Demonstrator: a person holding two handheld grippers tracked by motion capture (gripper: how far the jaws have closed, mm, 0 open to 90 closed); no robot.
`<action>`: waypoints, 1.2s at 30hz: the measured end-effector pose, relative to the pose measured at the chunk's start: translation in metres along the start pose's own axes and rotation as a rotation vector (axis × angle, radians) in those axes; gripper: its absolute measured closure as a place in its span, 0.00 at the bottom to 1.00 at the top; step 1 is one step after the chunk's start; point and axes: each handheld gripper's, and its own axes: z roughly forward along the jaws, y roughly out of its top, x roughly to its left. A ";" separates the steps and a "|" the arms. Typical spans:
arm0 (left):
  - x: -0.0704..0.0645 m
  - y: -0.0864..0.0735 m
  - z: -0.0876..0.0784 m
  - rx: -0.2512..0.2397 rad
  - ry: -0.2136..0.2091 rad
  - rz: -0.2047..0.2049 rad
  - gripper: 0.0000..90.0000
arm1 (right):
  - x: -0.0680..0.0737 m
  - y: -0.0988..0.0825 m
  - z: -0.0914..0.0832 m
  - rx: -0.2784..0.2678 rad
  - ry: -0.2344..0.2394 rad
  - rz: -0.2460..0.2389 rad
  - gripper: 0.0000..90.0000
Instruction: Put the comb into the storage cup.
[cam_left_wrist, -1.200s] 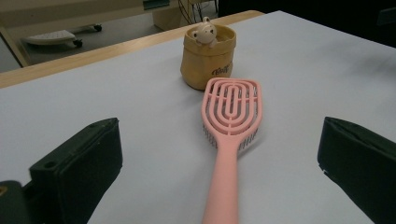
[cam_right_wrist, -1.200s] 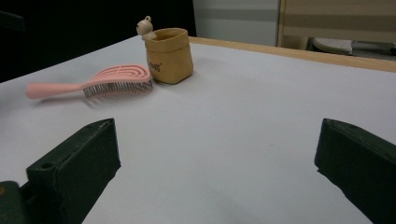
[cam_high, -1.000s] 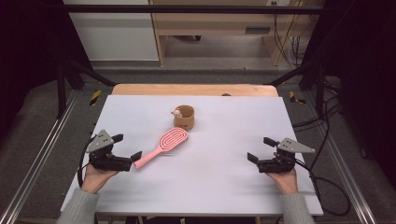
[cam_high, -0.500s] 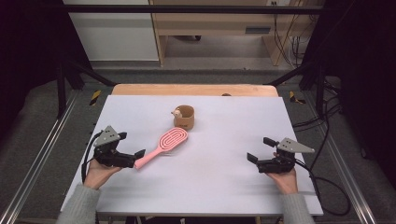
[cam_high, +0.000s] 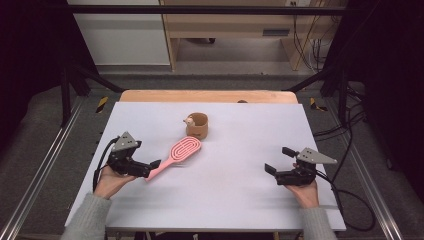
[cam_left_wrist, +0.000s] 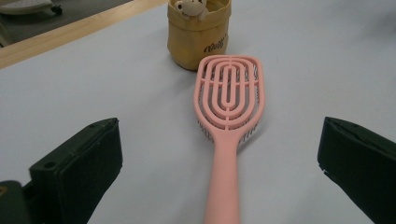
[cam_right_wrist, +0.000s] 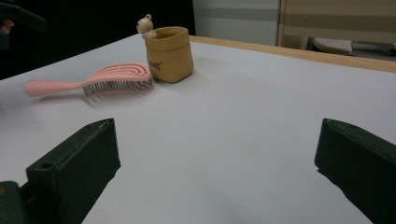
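A pink hairbrush (cam_high: 176, 154) lies bristles down on the white table (cam_high: 240, 200), its handle pointing toward my left gripper (cam_high: 156, 166). That gripper is open, and in the left gripper view the brush handle (cam_left_wrist: 224, 186) runs between its two wide-apart jaws without touching them. Just beyond the brush head stands a small tan fabric pouch (cam_high: 197, 125) with a little toy bear (cam_left_wrist: 189, 8) peeking from its rim. My right gripper (cam_high: 277, 160) is open above bare table at the right, far from the hairbrush (cam_right_wrist: 100, 79) and the pouch (cam_right_wrist: 169, 52).
A wooden strip (cam_high: 210, 96) runs along the table's far edge. Black frame posts and cables (cam_high: 345, 150) stand to the right of the table, and a metal rail (cam_high: 45, 165) lies along the left. A wooden shelf unit (cam_high: 240, 30) sits behind.
My left gripper has moved right and forward, bringing its open jaws around the end of the brush handle. The right gripper has stayed in place.
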 end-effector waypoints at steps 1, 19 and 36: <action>0.000 0.000 0.001 0.007 0.000 0.000 0.00 | 0.000 0.000 0.000 0.000 0.001 -0.001 0.01; -0.005 0.012 0.023 0.098 0.001 0.039 0.00 | 0.000 -0.001 0.001 0.006 -0.002 -0.002 0.01; -0.006 0.009 0.046 0.207 0.012 0.061 0.00 | 0.000 -0.001 0.001 0.007 0.001 -0.001 0.01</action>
